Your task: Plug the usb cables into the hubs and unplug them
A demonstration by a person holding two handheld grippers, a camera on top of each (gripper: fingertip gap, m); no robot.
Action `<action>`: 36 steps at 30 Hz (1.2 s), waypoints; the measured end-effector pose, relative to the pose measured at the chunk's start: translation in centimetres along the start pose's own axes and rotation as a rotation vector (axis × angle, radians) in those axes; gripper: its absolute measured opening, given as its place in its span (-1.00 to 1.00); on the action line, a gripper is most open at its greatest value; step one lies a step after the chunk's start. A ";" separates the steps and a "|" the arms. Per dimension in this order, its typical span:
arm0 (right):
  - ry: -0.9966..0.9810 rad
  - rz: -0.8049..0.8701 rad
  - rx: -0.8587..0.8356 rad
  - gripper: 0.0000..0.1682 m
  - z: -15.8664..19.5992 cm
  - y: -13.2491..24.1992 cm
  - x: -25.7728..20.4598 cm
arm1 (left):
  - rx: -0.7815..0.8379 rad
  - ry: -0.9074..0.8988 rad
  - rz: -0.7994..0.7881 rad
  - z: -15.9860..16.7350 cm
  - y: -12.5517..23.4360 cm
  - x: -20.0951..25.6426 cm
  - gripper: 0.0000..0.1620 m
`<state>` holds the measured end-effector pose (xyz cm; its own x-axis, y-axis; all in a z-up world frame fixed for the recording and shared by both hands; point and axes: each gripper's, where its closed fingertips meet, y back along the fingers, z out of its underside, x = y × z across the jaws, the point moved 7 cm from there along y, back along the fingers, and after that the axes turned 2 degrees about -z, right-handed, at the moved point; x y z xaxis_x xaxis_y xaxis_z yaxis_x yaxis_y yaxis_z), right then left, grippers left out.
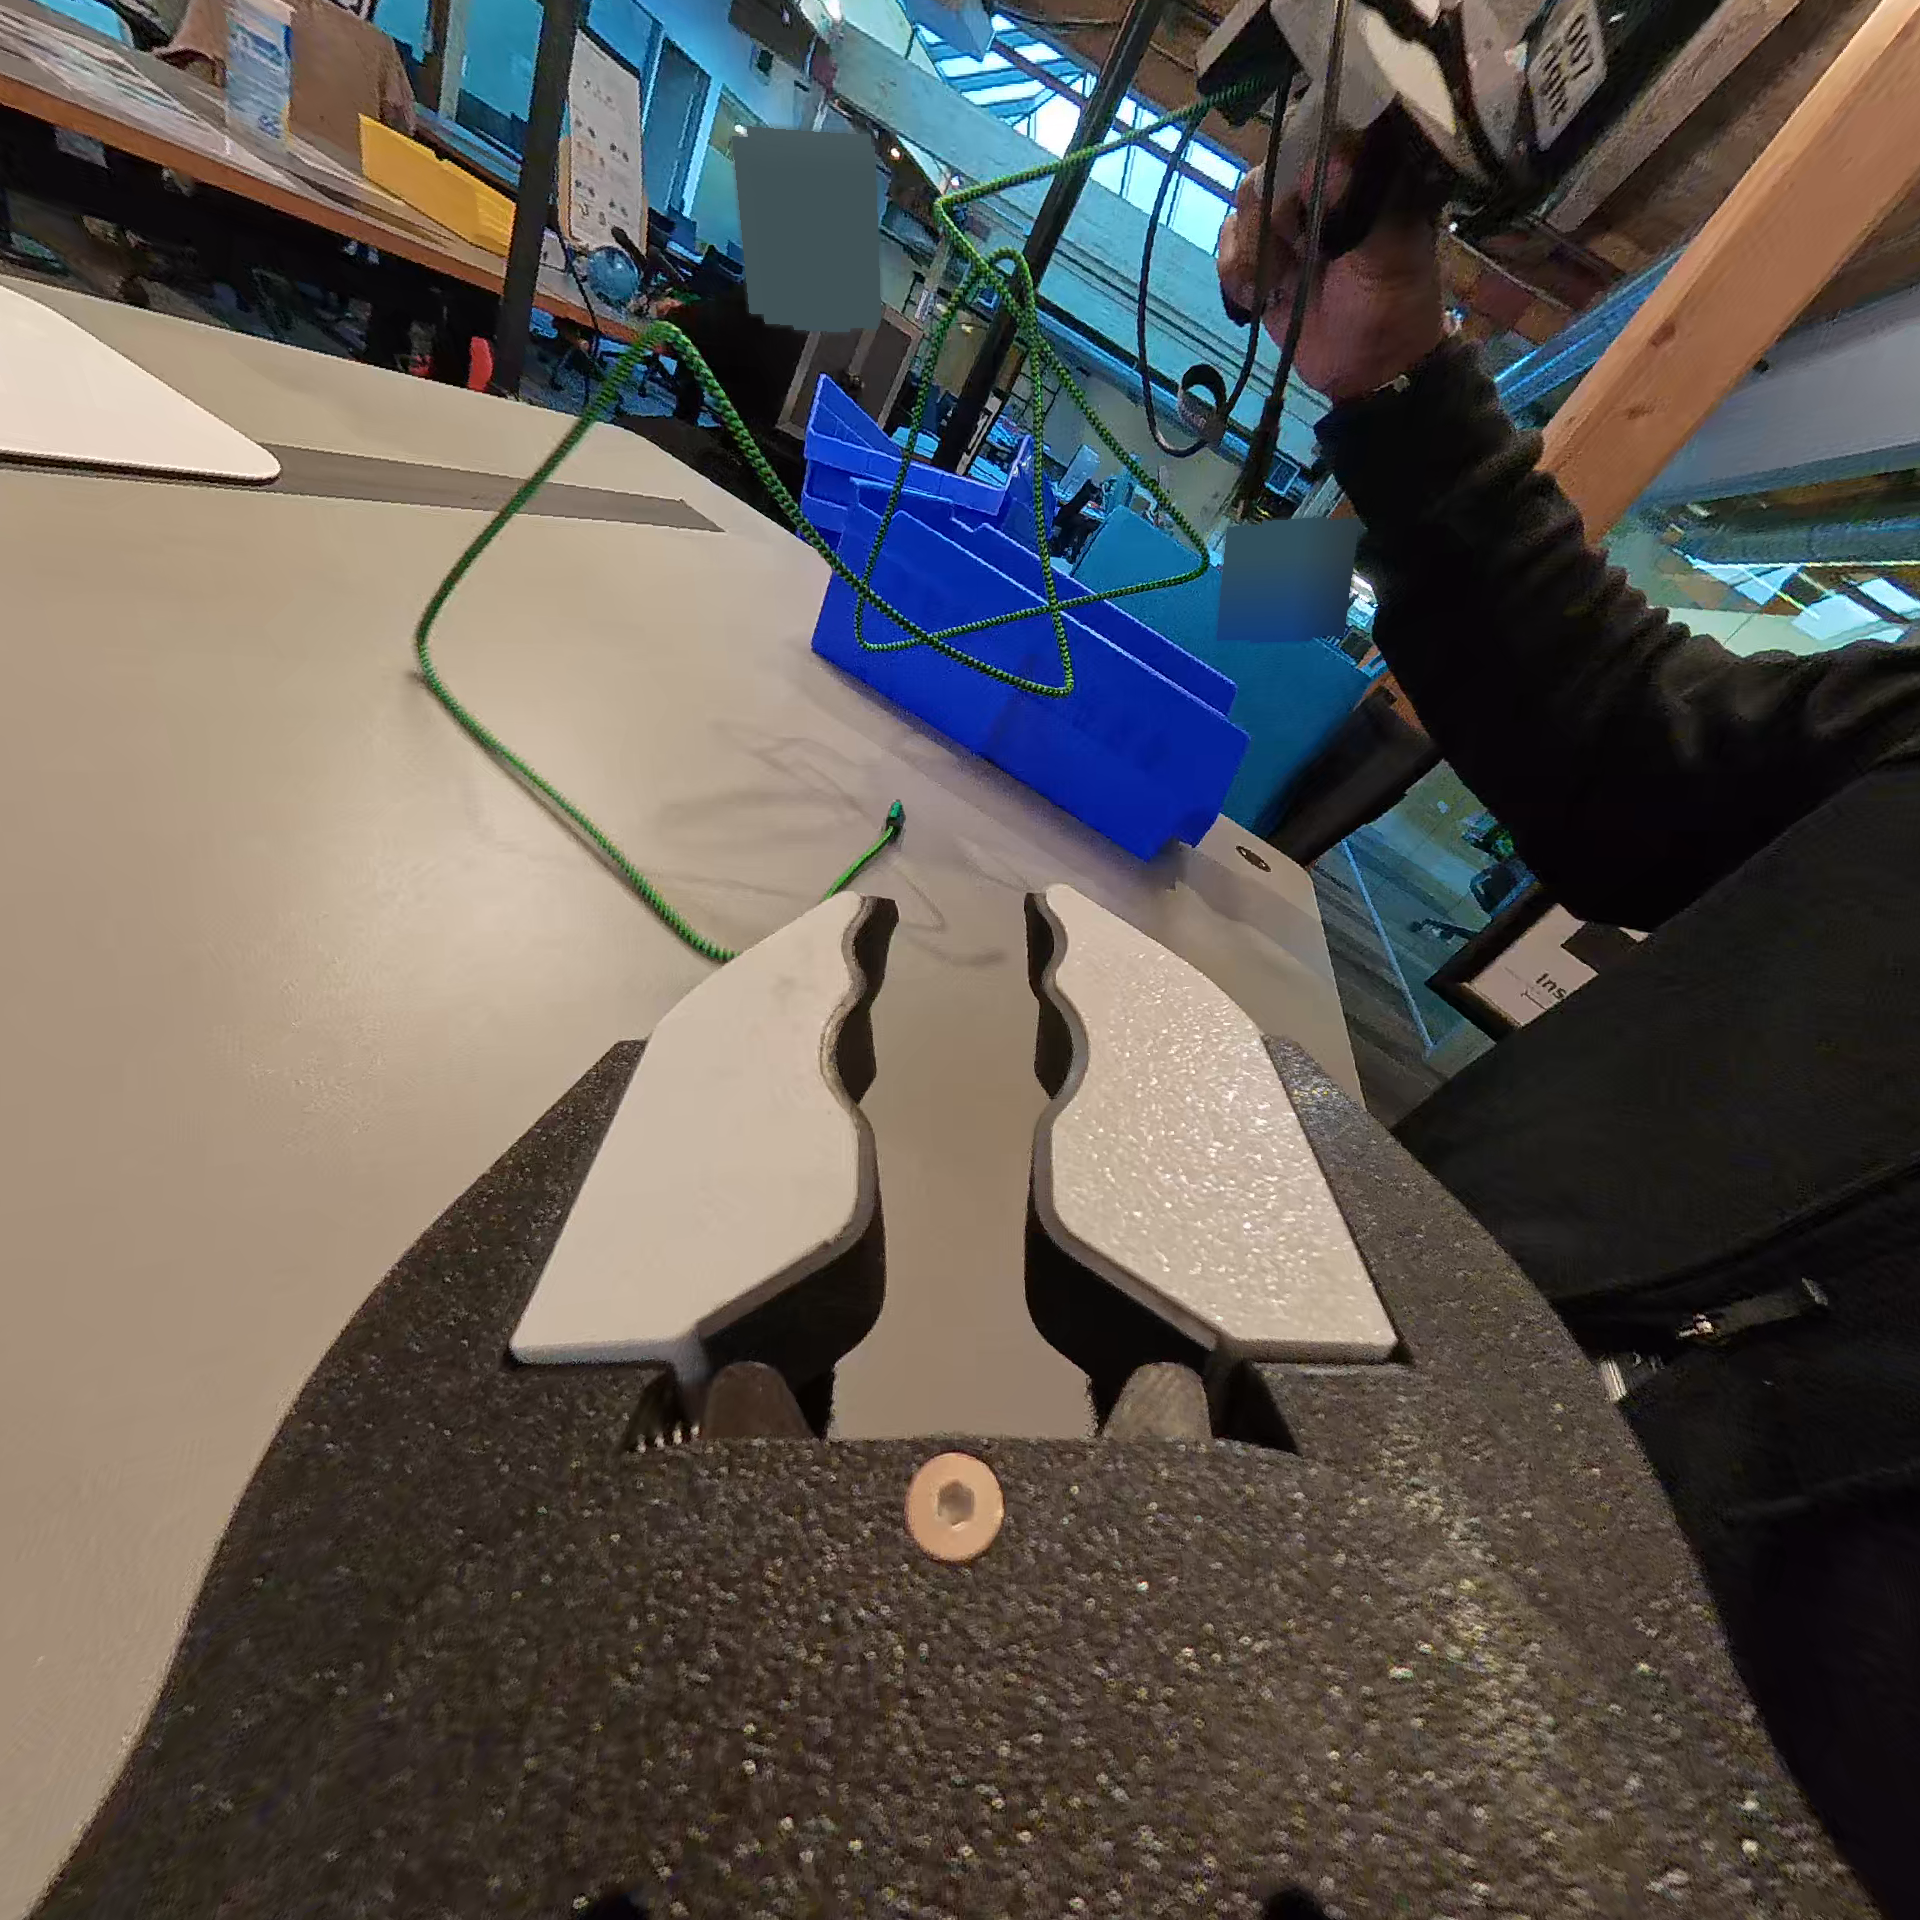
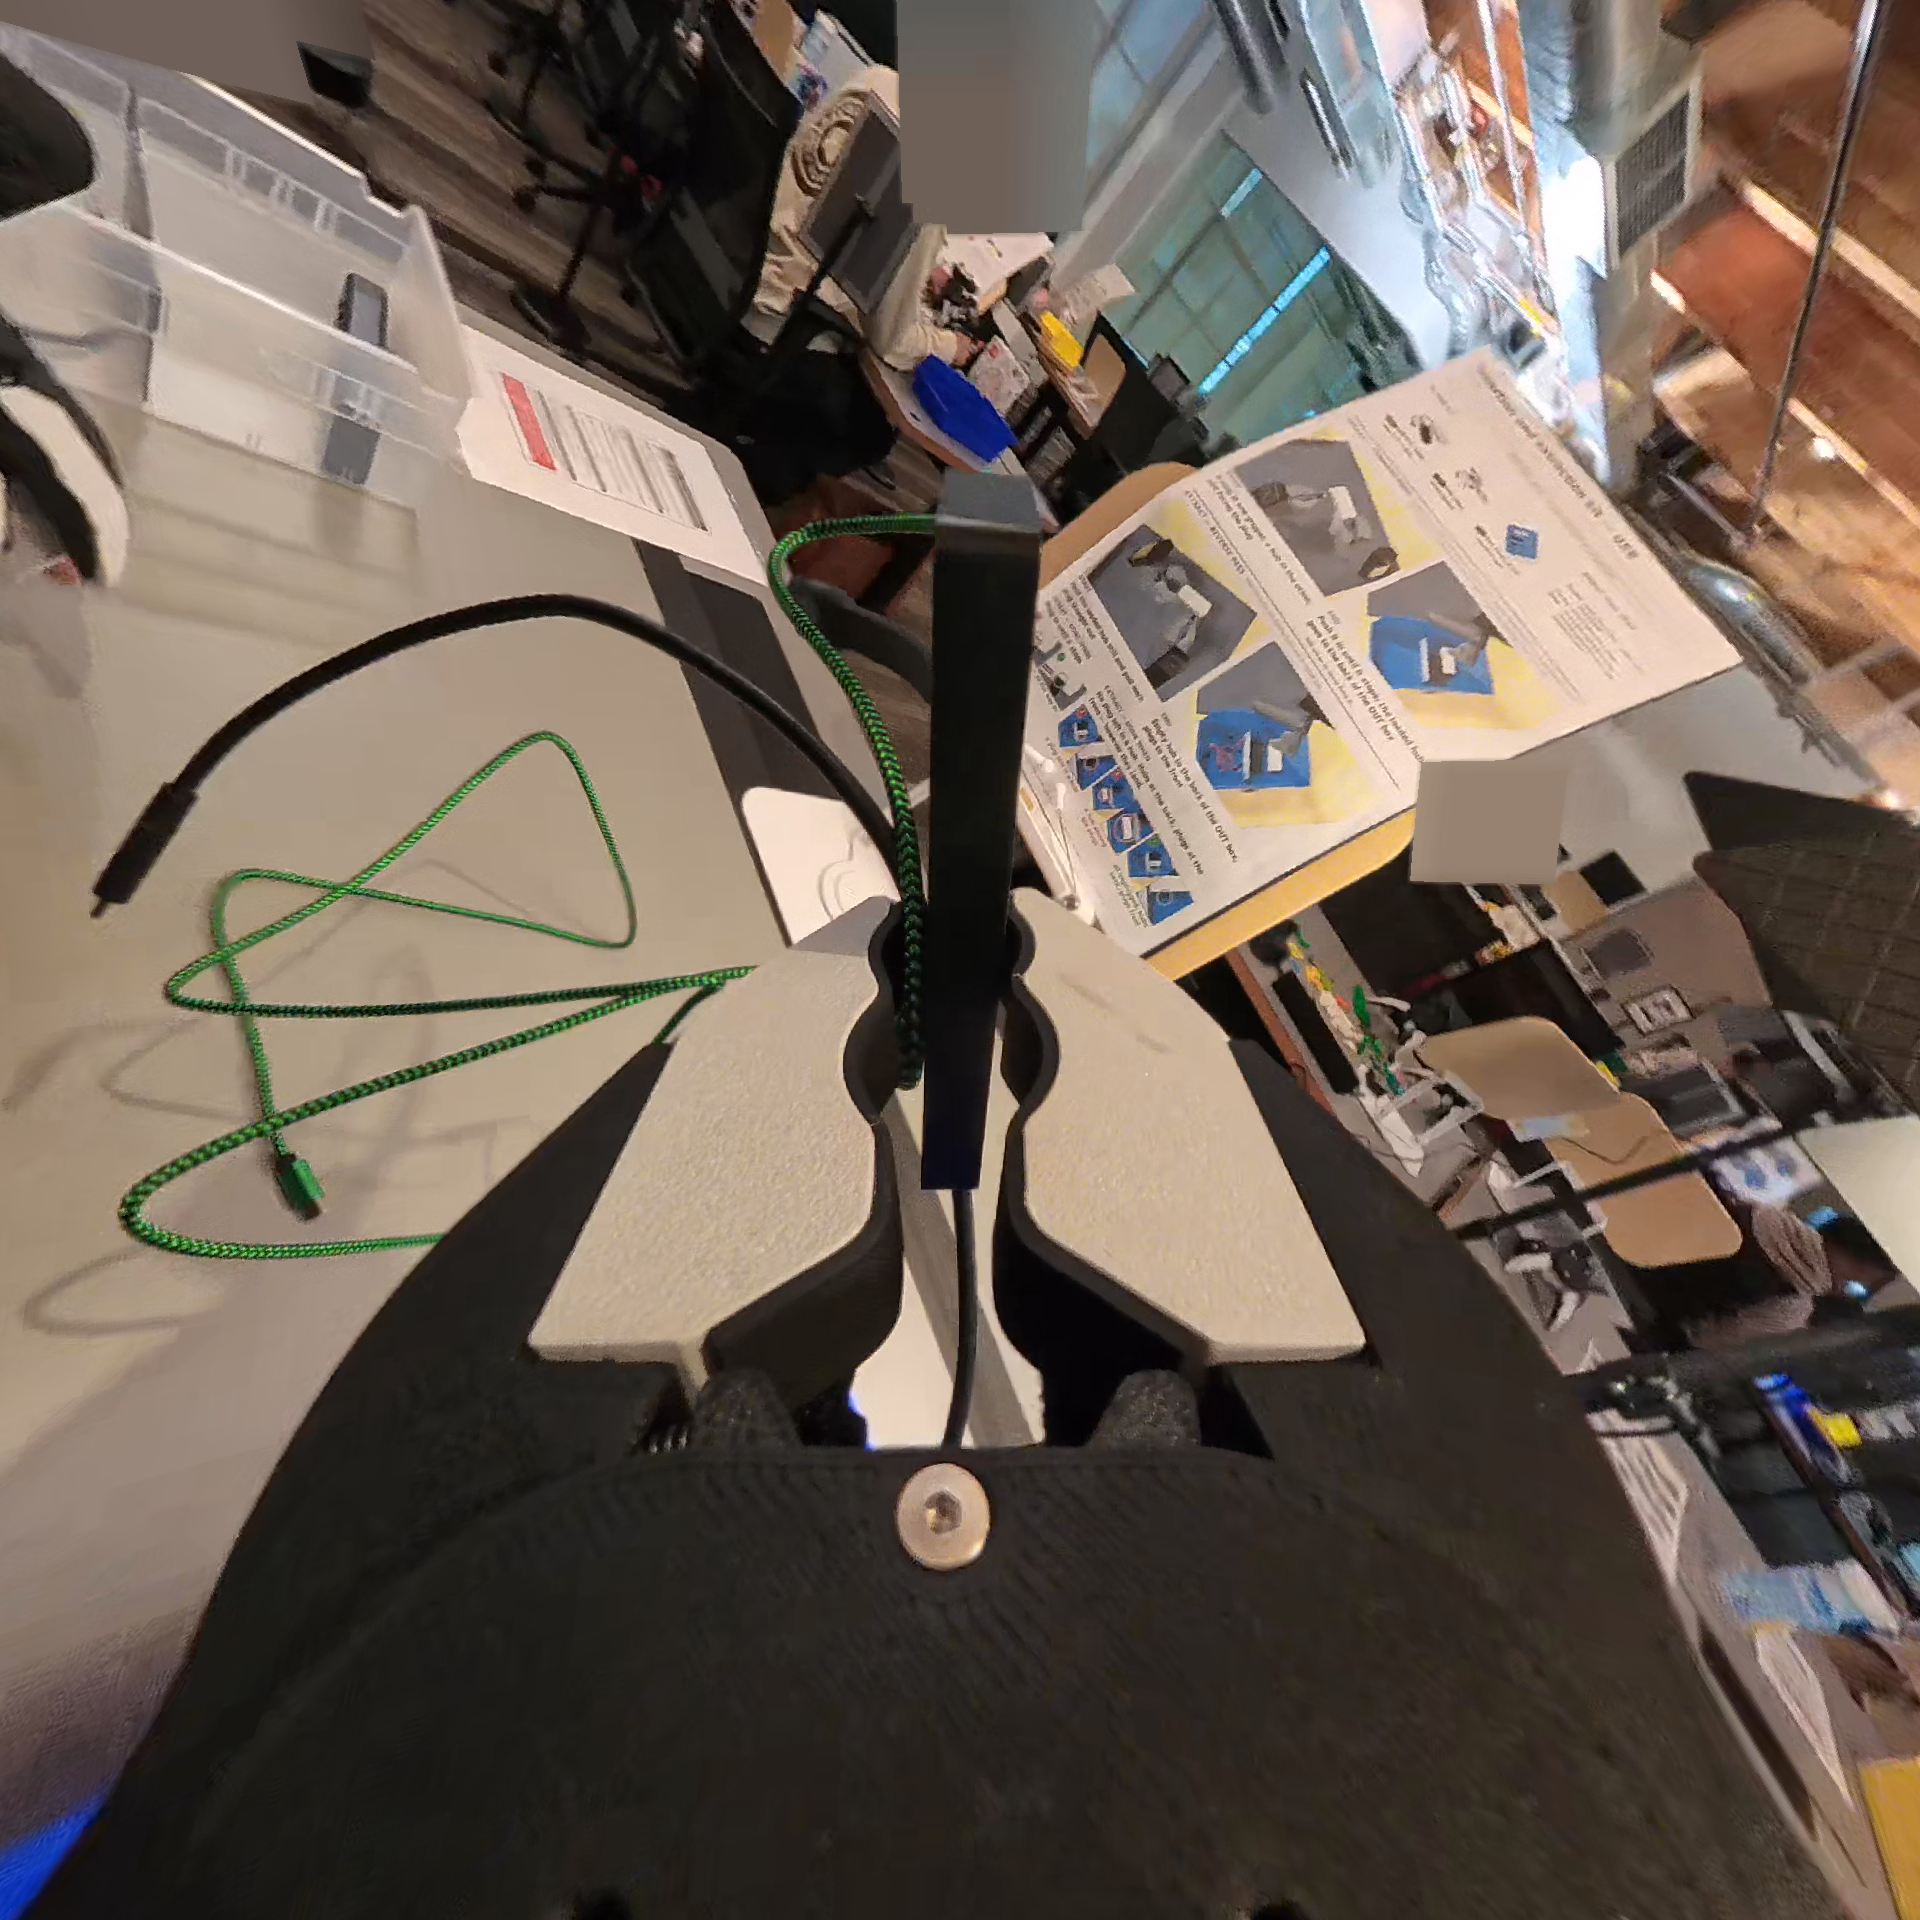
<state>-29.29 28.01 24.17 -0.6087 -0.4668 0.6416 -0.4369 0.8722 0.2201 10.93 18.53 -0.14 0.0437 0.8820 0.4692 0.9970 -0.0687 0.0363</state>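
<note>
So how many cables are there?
2. A green braided cable loops across the table up to the hub; the hub's own black cable arcs beside it. Others may be hidden.

Grey table (image 1: 260, 831) in an open workshop with wooden beams (image 1: 1714, 260) and daylit windows (image 1: 1091, 135).
</note>
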 end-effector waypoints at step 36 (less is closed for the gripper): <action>-0.194 -0.368 -0.732 0.03 26.4 4.8 -0.7 | -0.199 0.038 -0.052 1.2 -2.1 -0.7 -0.75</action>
<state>-48.42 28.65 5.37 -0.6438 -0.6985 0.3126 -0.1307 0.5028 0.8545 8.86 18.60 -1.63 -0.0138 0.8689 0.4949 0.9652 -0.1176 0.2334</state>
